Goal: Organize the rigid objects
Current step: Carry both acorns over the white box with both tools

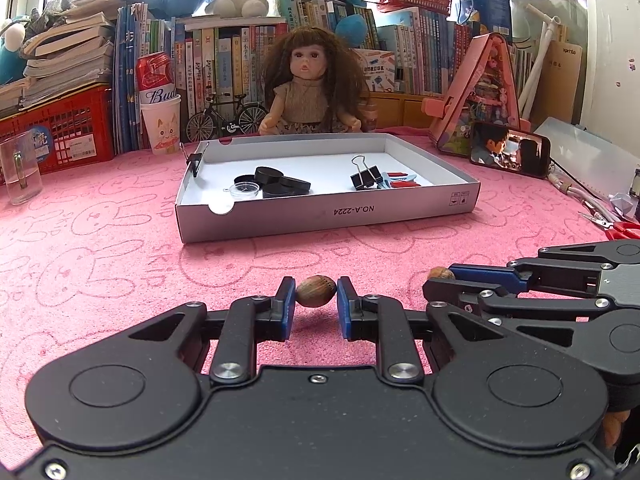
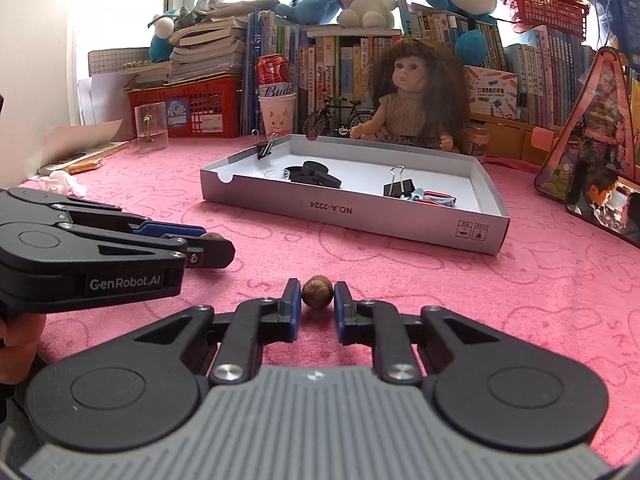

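Note:
My left gripper (image 1: 316,287) rests low on the pink cloth, shut on a brown walnut (image 1: 316,292) between its blue pads. My right gripper (image 2: 317,289) is likewise shut on a second brown walnut (image 2: 317,292). The two grippers sit side by side; in the left wrist view the right gripper (image 1: 442,278) shows at the right edge with its nut (image 1: 439,271). Farther back lies a shallow white box (image 1: 320,214) holding black round lids (image 1: 276,182), a clear lid (image 1: 245,189), a black binder clip (image 1: 365,178) and red and blue clips (image 1: 400,180). Another binder clip (image 1: 195,162) grips its left wall.
A doll (image 1: 308,84) sits behind the box, with a model bicycle (image 1: 228,116), books and red baskets along the back. A clear glass (image 1: 20,170) stands at far left, a phone (image 1: 510,152) and red scissors (image 1: 616,228) at right. Pink cloth lies between grippers and box.

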